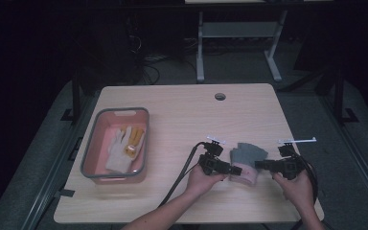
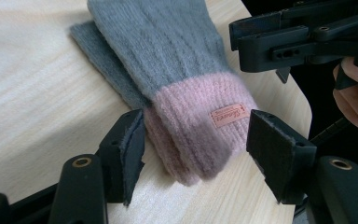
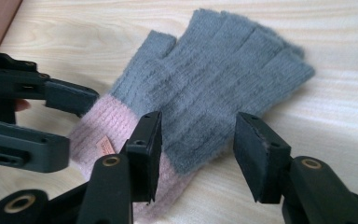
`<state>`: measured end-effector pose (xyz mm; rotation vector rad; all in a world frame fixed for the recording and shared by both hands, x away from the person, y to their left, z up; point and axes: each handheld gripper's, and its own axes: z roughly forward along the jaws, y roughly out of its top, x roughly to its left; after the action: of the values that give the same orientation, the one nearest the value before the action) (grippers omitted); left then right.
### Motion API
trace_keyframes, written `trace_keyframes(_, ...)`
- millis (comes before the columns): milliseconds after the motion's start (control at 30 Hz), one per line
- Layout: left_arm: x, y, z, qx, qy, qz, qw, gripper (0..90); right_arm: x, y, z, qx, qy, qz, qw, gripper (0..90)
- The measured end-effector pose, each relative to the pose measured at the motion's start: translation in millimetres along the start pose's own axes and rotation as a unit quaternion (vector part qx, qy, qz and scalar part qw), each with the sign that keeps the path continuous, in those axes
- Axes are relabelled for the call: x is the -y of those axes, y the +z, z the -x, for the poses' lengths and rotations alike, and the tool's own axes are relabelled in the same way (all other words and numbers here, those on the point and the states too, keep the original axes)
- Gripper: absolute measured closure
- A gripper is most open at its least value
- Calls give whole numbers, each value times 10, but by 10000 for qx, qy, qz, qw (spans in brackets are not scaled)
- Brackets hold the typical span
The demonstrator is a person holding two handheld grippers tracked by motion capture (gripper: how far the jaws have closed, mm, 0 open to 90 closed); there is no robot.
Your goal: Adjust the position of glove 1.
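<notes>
A pair of fingerless knit gloves [image 1: 247,159], grey with pink cuffs, lies stacked flat near the table's front right. My left gripper [image 1: 235,169] comes at the pink cuff [image 2: 200,126] from the left. Its jaws stand on either side of the cuff, the right-hand pad [image 2: 272,149] clear of the wool, so it is open. My right gripper [image 1: 258,165] reaches in from the right. Its jaws hover open over the grey part of the glove [image 3: 214,79], close to where grey meets pink, gripping nothing. A small label [image 2: 228,115] is sewn on the cuff.
A pink bin with a grey rim [image 1: 90,146] stands at the table's left and holds a whitish and yellow pair of gloves [image 1: 124,146]. The wooden table [image 1: 182,110] has a cable hole [image 1: 220,96] at the back. The table's front right edge is near the gloves.
</notes>
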<state>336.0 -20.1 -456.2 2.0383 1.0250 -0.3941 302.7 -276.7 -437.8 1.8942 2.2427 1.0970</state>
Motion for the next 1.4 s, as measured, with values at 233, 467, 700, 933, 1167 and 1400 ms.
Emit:
trace_keyframes(233, 3, 80, 18, -63, 30, -142, 9999, 438, 41, 63, 52, -101, 168, -61, 9998, 494)
trace_keyframes(467, 17, 120, 5, -92, 34, -203, 9997, 433, 89, 106, 109, -215, 416, 22, 9989, 491)
trace_keyframes(700, 23, 124, -7, -77, 77, -221, 9997, 417, 146, 161, 175, -427, 712, 86, 9965, 476)
trace_keyframes(933, 14, 125, -35, -26, -75, -238, 9997, 467, 172, 210, 201, -712, 985, 180, 9924, 546)
trace_keyframes(1167, 11, 131, -39, 15, -198, -238, 9995, 489, 177, 284, 169, -821, 1091, 278, 9902, 631)
trace_keyframes(1400, 19, 141, -65, 46, -235, -129, 9996, 544, 187, 283, 167, -923, 1148, 303, 9886, 746)
